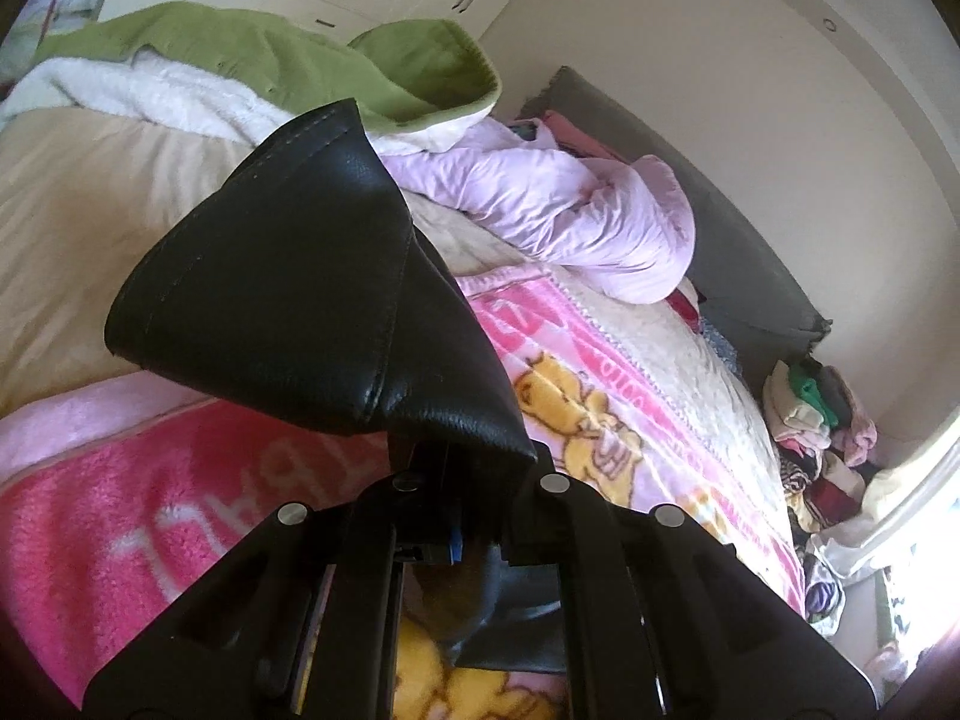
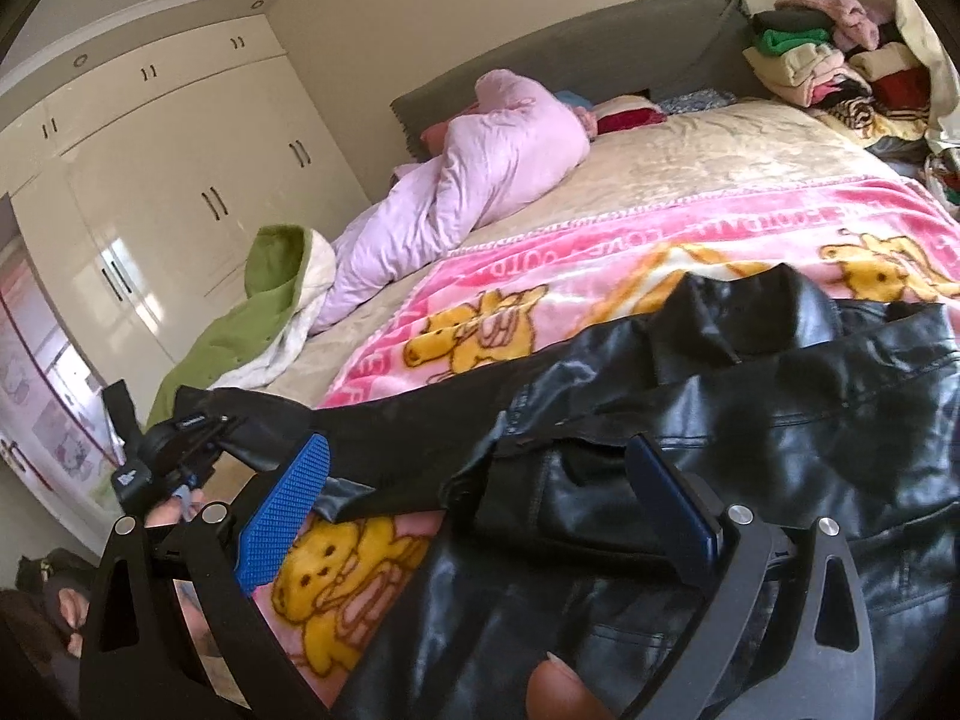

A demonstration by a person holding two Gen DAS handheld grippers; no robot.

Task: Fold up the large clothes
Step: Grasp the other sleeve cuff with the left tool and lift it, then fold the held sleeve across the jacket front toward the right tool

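One pink blanket (image 2: 600, 264) over bed (image 2: 690, 162)

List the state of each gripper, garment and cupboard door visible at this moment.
Left gripper: shut on the sleeve.
Right gripper: open, above the jacket.
Black leather jacket: spread unfolded on the pink blanket, sleeve lifted.
Green hooded coat: crumpled, unfolded.
Lilac quilt: bunched up.
Wardrobe: doors closed.
Clothes pile: folded, stacked.
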